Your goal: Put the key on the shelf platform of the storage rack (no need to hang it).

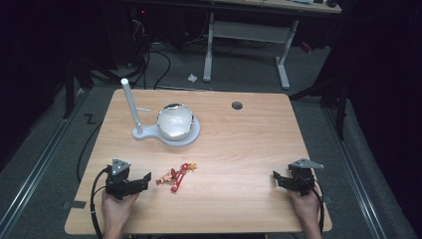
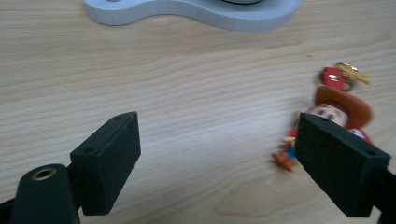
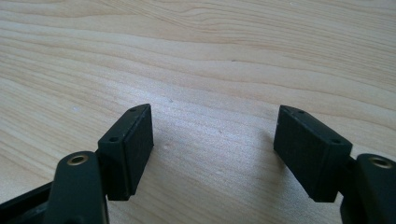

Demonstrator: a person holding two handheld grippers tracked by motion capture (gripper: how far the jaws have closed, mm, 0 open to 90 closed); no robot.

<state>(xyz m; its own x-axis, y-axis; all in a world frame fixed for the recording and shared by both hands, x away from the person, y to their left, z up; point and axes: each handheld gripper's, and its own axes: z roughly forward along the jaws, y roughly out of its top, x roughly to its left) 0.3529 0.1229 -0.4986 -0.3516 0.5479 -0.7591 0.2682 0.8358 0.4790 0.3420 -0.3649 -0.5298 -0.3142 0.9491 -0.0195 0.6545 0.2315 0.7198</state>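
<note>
A small cowboy figure (image 1: 174,178) in red and orange lies flat on the wooden table (image 1: 239,149), near the front and left of centre. My left gripper (image 1: 146,179) sits just left of it, open, with only bare wood between its pads. In the left gripper view the figure (image 2: 340,109), with its brown hat, lies partly behind the right pad (image 2: 338,168). My right gripper (image 1: 276,177) rests at the front right, open, over bare wood (image 3: 215,135).
A white stand (image 1: 166,134) holds a shiny round bowl (image 1: 174,121) and an upright white post (image 1: 130,104) at the back left. A round cable hole (image 1: 237,105) lies near the far edge. Desk legs and cables stand beyond the table.
</note>
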